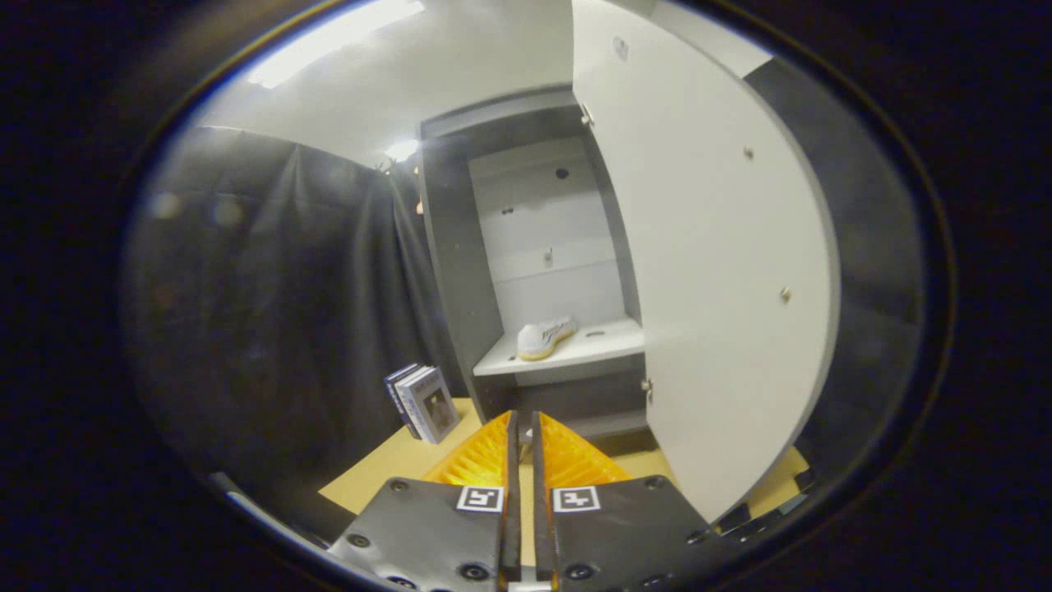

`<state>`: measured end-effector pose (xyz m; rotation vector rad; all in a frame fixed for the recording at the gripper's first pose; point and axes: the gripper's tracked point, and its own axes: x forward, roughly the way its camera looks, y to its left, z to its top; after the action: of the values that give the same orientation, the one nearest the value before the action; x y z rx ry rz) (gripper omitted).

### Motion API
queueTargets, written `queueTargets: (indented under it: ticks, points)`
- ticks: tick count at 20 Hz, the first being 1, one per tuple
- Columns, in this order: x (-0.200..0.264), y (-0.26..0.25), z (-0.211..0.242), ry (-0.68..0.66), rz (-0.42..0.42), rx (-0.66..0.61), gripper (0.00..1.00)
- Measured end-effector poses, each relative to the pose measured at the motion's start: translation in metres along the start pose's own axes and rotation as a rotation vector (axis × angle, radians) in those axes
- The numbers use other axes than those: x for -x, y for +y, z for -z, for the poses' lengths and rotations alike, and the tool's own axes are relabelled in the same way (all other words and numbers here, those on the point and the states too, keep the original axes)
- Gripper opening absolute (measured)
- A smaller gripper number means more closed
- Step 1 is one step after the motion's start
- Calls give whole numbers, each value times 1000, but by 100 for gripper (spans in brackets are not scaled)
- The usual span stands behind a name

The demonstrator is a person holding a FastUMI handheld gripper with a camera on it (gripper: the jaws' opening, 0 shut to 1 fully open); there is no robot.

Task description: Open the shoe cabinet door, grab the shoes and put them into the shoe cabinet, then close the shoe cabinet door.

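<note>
**Shoe shelved, door left to close**

The gripper [519,427] points at the cabinet with its two fingers drawn nearly together, only a thin slit between them and nothing held in it. Just beyond the fingertips lies a tan tabletop [386,473], and on it, off to the left of the fingers, a few books [423,403] lean upright against the cabinet's side. Ahead and above the fingers stands the shoe cabinet [448,271], its interior exposed. A single white shoe [542,337] rests on the cabinet's pale shelf [575,349], toe toward the opening, well apart from the tool and slightly right of the line the fingers make. The shoe sits near the front of the shelf, probably so it could be set down without reaching deep. The cabinet door [707,271] hangs swung wide open to the right of the fingers, its inner face toward the camera and its free edge close to the tool. With the shoe inside and the fingers empty, the stowing step appears done; closing the door looks to be what remains
</note>
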<state>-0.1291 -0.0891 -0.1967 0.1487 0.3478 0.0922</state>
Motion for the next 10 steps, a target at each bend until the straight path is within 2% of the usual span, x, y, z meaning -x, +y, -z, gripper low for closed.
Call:
queueTargets:
  ticks: [6, 10]
  points:
    - [-59, -13, 115, 194, 105, -34, 33]
    - [-87, -27, 203, 345, 156, -47, 34]
